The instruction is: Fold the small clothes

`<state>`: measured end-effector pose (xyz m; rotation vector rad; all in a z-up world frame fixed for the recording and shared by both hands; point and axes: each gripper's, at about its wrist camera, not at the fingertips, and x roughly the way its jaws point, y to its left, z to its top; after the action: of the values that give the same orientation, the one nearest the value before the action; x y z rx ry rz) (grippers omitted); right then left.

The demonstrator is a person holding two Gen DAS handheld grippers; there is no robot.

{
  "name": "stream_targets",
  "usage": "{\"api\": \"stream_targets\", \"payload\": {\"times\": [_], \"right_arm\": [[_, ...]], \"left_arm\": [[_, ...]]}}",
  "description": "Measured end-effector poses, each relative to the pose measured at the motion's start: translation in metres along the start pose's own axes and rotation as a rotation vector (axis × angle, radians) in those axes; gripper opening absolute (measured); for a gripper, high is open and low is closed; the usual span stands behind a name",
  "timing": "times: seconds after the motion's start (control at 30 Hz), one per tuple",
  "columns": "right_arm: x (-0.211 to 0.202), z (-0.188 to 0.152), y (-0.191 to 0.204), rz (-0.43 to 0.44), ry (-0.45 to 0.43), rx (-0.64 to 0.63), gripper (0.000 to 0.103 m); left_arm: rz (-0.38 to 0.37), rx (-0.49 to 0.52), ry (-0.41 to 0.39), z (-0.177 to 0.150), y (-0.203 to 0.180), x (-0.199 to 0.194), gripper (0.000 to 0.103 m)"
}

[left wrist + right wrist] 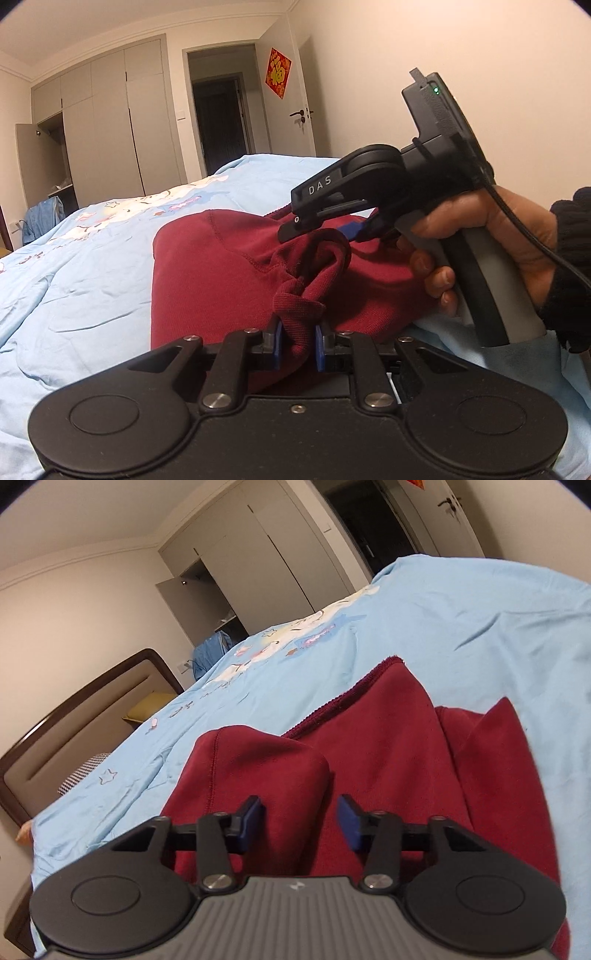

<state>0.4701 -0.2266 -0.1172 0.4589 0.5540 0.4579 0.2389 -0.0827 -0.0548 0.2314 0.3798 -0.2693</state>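
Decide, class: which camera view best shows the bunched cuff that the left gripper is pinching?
The left wrist view: the bunched cuff sits between the left gripper pads, shut on it. The right wrist view shows only flat parts of the red garment, not the cuff.

"DAS" in white on the right hand-held gripper (354, 230); gold 福 on red door hanging (277, 72)

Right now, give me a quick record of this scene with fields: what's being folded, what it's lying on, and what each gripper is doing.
garment: dark red sweatshirt, partly folded
surface: light blue bedspread on a bed
left gripper: shut on a bunched ribbed edge of the sweatshirt
right gripper: open, above the sweatshirt, nothing between its pads
right hand: holds the right gripper's handle, black sleeve at the wrist
background: wardrobe with one door open, dark doorway
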Motion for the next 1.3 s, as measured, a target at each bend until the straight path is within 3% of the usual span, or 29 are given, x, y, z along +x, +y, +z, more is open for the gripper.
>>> {"api": "stream_targets", "payload": {"times": [0.07,0.23,0.5,0.8,1.0,1.3], "right_arm": [[-0.001,-0.001,0.002,0.017,0.000,-0.005,0.030],[-0.009,-0.004,0.009,0.019,-0.035,-0.079,0.010],[-0.040,0.010,0.015,-0.010,-0.147,-0.140,0.009],[-0.082,0.018,-0.019,-0.094,-0.221,-0.100,0.009],[-0.101,0.016,-0.041,-0.140,-0.239,-0.075,0.009],[-0.093,0.003,-0.058,-0.194,-0.200,-0.033,0.009]], "left_arm": [[0.003,0.001,-0.002,0.000,-0.001,0.000,0.016],[0.008,0.007,-0.026,0.001,-0.003,-0.004,0.012],[-0.024,0.051,-0.070,0.018,-0.020,-0.005,0.011],[-0.130,0.129,-0.111,0.034,-0.054,0.008,0.011],[-0.182,0.158,-0.104,0.039,-0.072,0.022,0.011],[-0.222,0.140,-0.054,0.043,-0.074,0.044,0.012]]}}
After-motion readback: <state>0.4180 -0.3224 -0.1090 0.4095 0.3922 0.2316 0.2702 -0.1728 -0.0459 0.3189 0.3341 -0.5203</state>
